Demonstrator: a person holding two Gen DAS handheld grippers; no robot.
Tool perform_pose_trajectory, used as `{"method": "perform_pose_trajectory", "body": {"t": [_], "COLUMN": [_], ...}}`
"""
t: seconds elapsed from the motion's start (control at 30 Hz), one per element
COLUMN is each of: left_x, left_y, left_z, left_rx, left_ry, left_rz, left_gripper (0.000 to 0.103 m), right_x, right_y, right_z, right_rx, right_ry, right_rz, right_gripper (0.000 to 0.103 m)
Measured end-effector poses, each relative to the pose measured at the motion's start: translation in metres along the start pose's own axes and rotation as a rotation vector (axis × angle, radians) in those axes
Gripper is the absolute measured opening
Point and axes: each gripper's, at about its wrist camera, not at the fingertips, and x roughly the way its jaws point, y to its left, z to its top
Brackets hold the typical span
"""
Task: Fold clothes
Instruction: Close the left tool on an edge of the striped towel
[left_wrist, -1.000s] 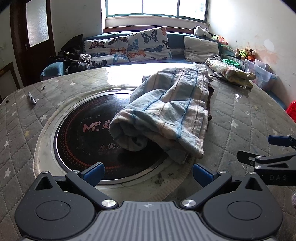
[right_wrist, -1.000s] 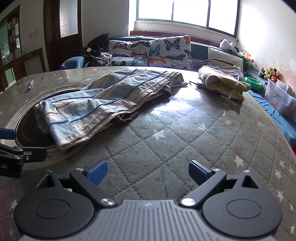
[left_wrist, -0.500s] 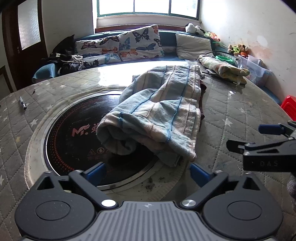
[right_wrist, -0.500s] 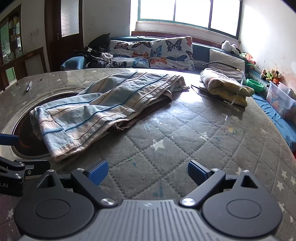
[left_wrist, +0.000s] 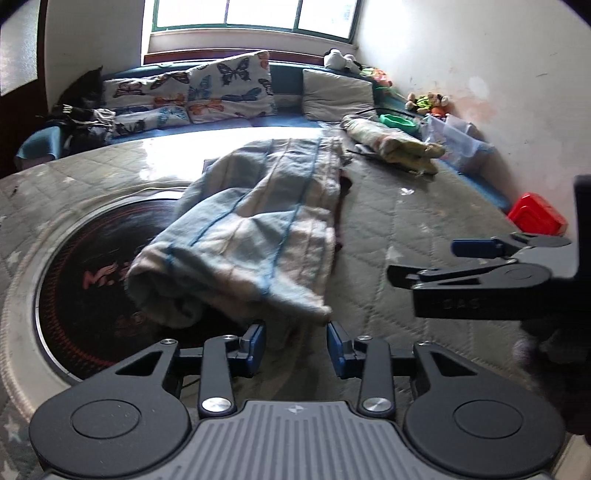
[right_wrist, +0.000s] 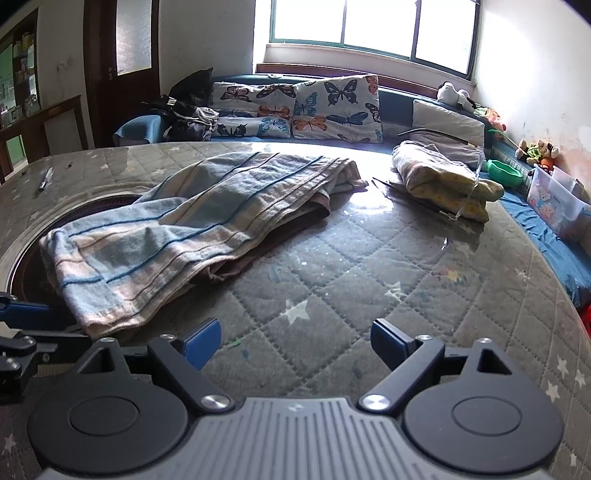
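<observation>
Left gripper (left_wrist: 295, 341): jaws just been closing, half-shut at the striped garment's (left_wrist: 255, 236) near hem; cloth between them, pinch not visibly made. Right gripper (right_wrist: 295, 341) spread wide over bare quilted table (right_wrist: 369, 266), empty. Step: taking the corner; next, seat grip, lift. Clear bin (right_wrist: 554, 199), contents unclear.

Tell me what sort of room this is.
Probably a home living room: a blue window bench with butterfly-print cushions, stuffed toys by the wall, and a quilted grey star-patterned table cover.
</observation>
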Motion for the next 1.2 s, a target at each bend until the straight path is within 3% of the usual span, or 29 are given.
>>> {"method": "perform_pose_trajectory", "body": {"t": [0.1,0.3,0.33,0.4,0.43,0.57,0.73,0.87,1.03,1.2], "left_x": [0.006,0.02,0.02,0.021,0.021,0.016,-0.003,-0.015,-0.016,0.004], "left_y": [-0.002,0.008,0.008,0.01,0.011,0.015,0.022,0.042,0.097,0.162], "left_z": [0.006,0.015,0.015,0.017,0.018,0.027,0.052,0.086,0.118,0.111], "left_rx": [0.01,-0.077,-0.082,-0.092,-0.099,-0.12,-0.136,-0.16,-0.308,-0.51], "left_ry": [-0.003,0.044,0.043,0.047,0.045,0.017,-0.085,-0.187,-0.293,-0.227], "left_rz": [-0.019,-0.042,-0.047,-0.058,-0.058,-0.058,-0.049,0.009,0.156,0.247], "left_gripper": [0.039,0.036,0.031,0.011,0.008,0.004,0.004,0.004,0.004,0.004], "right_x": [0.002,0.003,0.004,0.005,0.006,0.006,0.005,0.005,0.009,0.021], "right_y": [0.0,-0.001,-0.001,-0.001,-0.002,-0.004,-0.006,-0.007,-0.004,-0.003], "right_z": [0.002,0.004,0.005,0.004,0.004,0.004,0.005,0.008,0.016,0.029], "right_rx": [-0.005,-0.006,-0.005,-0.004,-0.003,0.004,0.002,0.003,-0.019,-0.037], "right_ry": [-0.001,-0.008,-0.009,-0.008,-0.006,-0.003,-0.007,-0.013,-0.018,-0.023], "right_rz": [0.0,0.004,0.004,0.002,0.002,0.003,-0.003,0.0,0.007,0.027], "right_gripper": [0.09,0.09,0.09,0.09,0.089,0.088,0.087,0.087,0.087,0.086]}}
